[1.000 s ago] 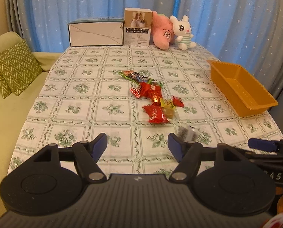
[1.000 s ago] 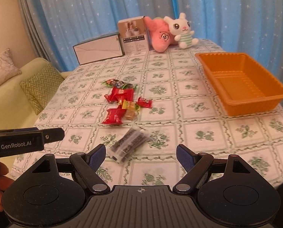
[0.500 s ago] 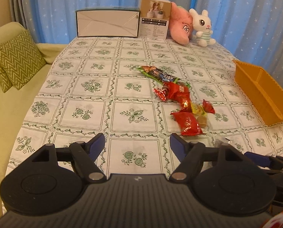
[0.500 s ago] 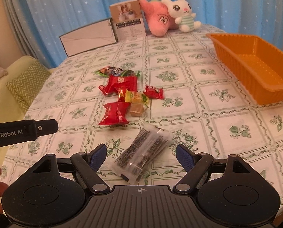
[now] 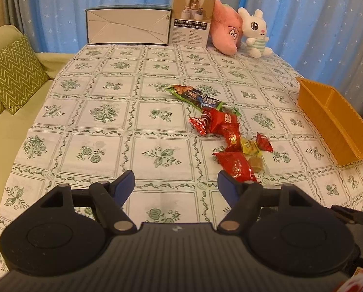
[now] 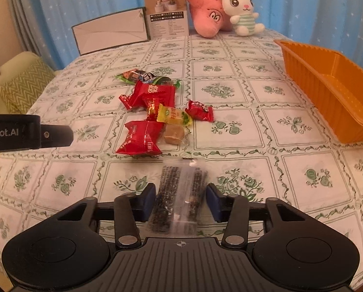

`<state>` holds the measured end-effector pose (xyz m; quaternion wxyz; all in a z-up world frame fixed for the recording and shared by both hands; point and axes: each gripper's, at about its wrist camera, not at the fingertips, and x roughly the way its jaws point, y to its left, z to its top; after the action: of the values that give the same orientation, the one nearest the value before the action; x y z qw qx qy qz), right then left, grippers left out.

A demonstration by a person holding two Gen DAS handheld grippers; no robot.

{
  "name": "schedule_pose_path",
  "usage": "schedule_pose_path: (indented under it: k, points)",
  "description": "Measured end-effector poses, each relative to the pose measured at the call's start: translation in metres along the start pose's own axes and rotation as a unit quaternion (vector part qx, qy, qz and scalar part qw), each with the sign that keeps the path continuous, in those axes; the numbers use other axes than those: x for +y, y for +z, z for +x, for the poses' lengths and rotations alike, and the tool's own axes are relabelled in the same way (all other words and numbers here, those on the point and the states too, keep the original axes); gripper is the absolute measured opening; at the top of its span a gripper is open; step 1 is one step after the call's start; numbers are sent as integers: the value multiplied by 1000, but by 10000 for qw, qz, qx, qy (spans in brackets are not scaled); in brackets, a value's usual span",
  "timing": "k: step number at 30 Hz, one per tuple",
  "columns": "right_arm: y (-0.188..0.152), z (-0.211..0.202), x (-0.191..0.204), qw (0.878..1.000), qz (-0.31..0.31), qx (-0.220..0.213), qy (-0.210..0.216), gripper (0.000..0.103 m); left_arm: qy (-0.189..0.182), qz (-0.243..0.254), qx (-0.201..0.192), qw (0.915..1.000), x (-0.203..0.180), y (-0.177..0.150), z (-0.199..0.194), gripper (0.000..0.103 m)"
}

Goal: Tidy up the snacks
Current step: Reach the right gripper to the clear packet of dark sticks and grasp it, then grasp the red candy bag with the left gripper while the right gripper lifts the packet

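Several wrapped snacks lie mid-table: a red packet [image 6: 140,137], a larger red packet [image 6: 154,93], a yellow candy [image 6: 174,115], a small red candy [image 6: 199,110], a brown candy [image 6: 173,133] and a green-and-dark bar [image 6: 142,76]. A clear packet of dark sticks [image 6: 179,199] lies between the fingers of my right gripper [image 6: 180,200], which stand close beside it, half closed. My left gripper [image 5: 176,186] is open and empty above the tablecloth, left of the red packet [image 5: 236,166]. An empty orange basket [image 6: 327,82] stands at the right.
A white box [image 5: 129,28], a product carton [image 5: 191,24], a pink plush [image 5: 226,35] and a white bunny plush [image 5: 254,34] stand at the table's far edge. A sofa with a green zigzag cushion [image 5: 12,73] is at the left. The left gripper's side [image 6: 28,132] shows in the right wrist view.
My right gripper has moved forward and down around the clear packet and its fingers have narrowed. My left gripper has moved forward toward the snack pile, still open.
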<state>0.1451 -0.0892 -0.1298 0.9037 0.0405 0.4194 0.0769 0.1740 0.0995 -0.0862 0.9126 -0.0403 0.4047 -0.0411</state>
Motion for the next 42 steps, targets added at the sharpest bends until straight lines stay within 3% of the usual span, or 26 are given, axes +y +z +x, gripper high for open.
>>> schedule_pose_path:
  k: [8, 13, 17, 19, 28, 34, 42]
  points:
    - [3, -11, -41, 9993, -208, -228, -209, 38, -154, 116, 48, 9998, -28, -2, 16, 69]
    - [2, -9, -68, 9991, -73, -210, -372, 38, -156, 225, 11, 9996, -51, 1, 34, 54]
    - [2, -11, -76, 9990, -31, -238, -375, 38, -196, 316, 26, 9993, -64, 6, 49, 51]
    - [4, -10, -78, 9991, -10, -235, -366, 38, -237, 376, 53, 9990, -69, 9, 55, 44]
    - [7, -7, -83, 9991, 39, -233, -349, 38, -206, 735, 400, 9963, -80, 8, 75, 30]
    - [7, -8, -85, 9994, 82, -232, -249, 38, -114, 875, 411, 9953, -81, 3, 66, 23]
    - [10, -23, -82, 9992, 43, -360, -186, 38, -75, 778, 329, 9964, -84, -7, 33, 23]
